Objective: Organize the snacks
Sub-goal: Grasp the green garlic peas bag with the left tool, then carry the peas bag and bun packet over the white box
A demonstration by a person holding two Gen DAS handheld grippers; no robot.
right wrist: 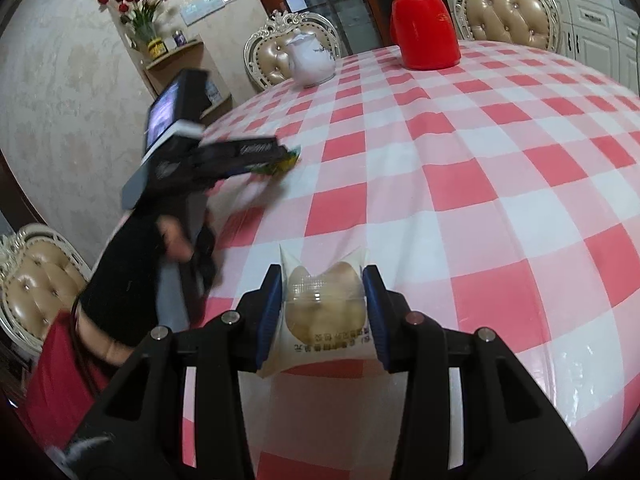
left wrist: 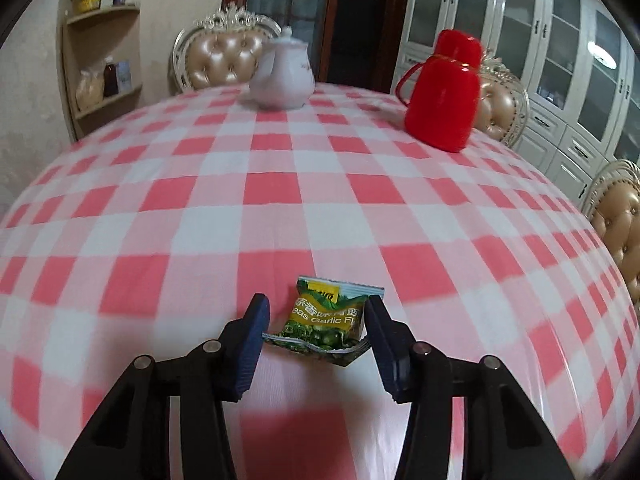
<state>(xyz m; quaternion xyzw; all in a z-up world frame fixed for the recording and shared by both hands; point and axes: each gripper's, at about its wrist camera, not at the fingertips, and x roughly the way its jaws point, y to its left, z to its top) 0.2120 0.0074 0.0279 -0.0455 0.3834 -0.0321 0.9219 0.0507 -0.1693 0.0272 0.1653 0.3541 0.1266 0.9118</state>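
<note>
A green garlic-pea snack packet point(left wrist: 326, 318) lies on the checked tablecloth between the blue pads of my left gripper point(left wrist: 316, 326). The right pad touches the packet's edge; a small gap shows at the left pad, so the jaws stand open around it. My right gripper point(right wrist: 322, 308) is shut on a clear packet with a pale round pastry point(right wrist: 326, 300), held just above the cloth. In the right wrist view the left gripper point(right wrist: 256, 156) shows blurred at the left, with the green packet's edge point(right wrist: 290, 160) at its tip.
A white teapot point(left wrist: 282, 72) and a red thermos jug point(left wrist: 444, 92) stand at the table's far side; both also show in the right wrist view, teapot point(right wrist: 312, 60) and jug point(right wrist: 424, 24). Padded chairs point(left wrist: 224, 60) ring the table. A corner shelf point(left wrist: 104, 68) stands at left.
</note>
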